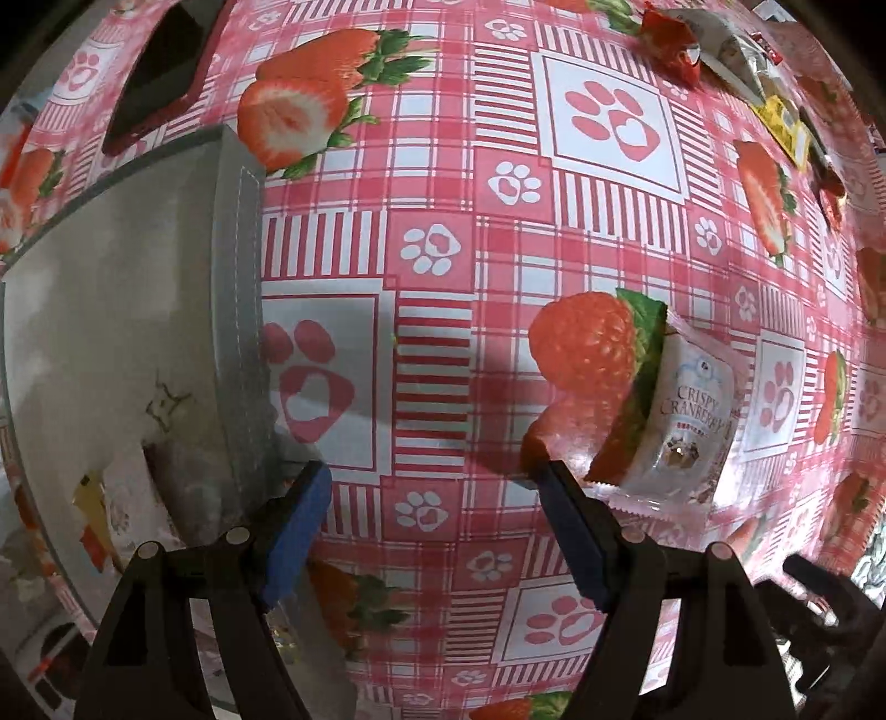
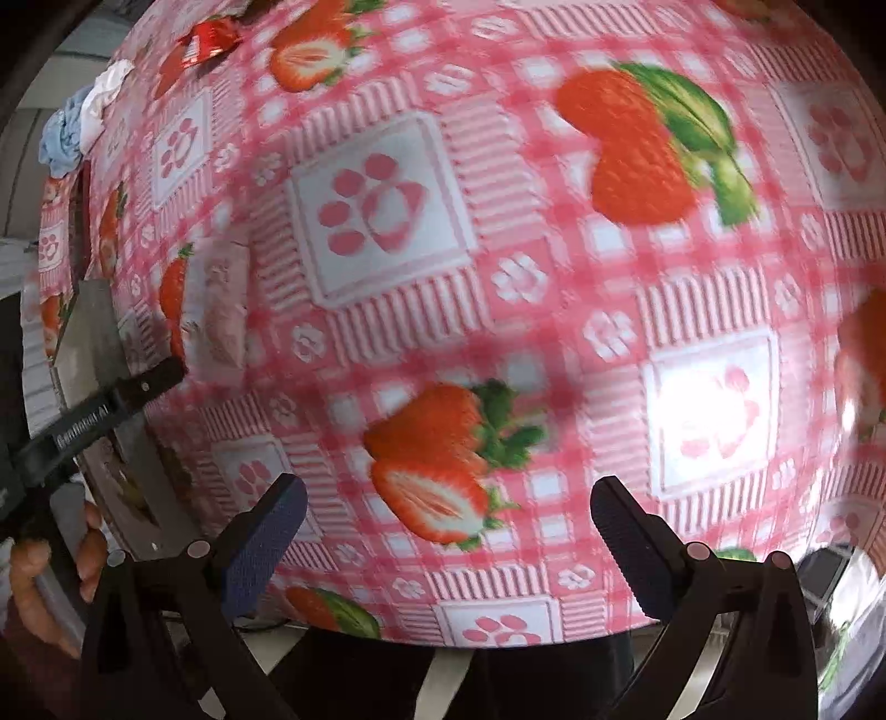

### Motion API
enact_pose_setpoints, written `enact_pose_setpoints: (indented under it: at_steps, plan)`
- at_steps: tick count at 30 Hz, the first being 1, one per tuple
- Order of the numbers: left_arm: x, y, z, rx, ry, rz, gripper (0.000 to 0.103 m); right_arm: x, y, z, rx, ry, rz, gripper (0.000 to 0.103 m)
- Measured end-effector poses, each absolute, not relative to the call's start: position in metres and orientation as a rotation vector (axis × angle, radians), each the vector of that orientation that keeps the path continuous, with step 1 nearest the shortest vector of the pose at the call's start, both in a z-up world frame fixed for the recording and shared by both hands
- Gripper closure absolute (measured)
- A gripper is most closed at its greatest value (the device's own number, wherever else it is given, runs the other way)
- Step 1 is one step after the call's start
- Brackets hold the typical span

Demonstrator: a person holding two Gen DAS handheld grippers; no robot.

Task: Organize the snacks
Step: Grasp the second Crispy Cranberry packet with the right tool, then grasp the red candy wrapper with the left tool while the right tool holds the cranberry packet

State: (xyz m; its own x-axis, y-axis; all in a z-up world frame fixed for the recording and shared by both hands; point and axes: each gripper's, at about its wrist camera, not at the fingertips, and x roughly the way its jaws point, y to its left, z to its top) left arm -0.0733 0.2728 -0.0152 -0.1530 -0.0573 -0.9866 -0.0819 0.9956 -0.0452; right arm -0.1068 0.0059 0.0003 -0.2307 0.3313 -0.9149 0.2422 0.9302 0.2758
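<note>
A white Crispy Cranberry snack packet [image 1: 689, 415] lies on the pink strawberry tablecloth [image 1: 443, 249], just right of my left gripper's right finger. My left gripper [image 1: 432, 482] is open and empty, low over the cloth, between the packet and a grey fabric storage box [image 1: 138, 310] on its left. Snack packets show inside the box [image 1: 94, 515]. Red [image 1: 670, 39], white [image 1: 736, 55] and yellow [image 1: 786, 122] packets lie at the far right. My right gripper [image 2: 448, 498] is open and empty above the blurred cloth [image 2: 498, 277]. The pale packet [image 2: 219, 304] and grey box [image 2: 94, 332] show at its left.
A dark tray-like object [image 1: 160, 72] lies at the far left beyond the box. The left gripper and the hand holding it [image 2: 66, 443] show in the right wrist view. A crumpled cloth [image 2: 83, 122] sits at the table's far left edge. The near table edge [image 2: 443, 631] is close.
</note>
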Motion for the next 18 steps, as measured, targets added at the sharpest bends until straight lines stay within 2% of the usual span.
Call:
enact_pose_setpoints:
  at_steps: [3,10,15,17,18]
  plan:
    - [-0.076,0.279,-0.005,-0.152,1.703,0.014,0.023,-0.083,0.026,0.002,0.399,1.794,0.120,0.000]
    - [-0.091,0.311,0.056,-0.212,1.540,0.030,0.022,-0.043,0.074,-0.006,0.332,1.760,0.148,0.000]
    - [-0.083,0.323,0.079,-0.197,1.507,0.054,0.022,-0.041,0.110,-0.015,0.114,1.750,0.139,0.000]
    - [-0.073,0.314,0.082,-0.177,1.496,0.051,0.023,-0.047,0.114,-0.012,0.036,1.722,0.149,0.006]
    - [-0.070,0.312,0.086,-0.167,1.492,0.045,0.022,-0.050,0.114,-0.009,-0.001,1.708,0.153,0.015]
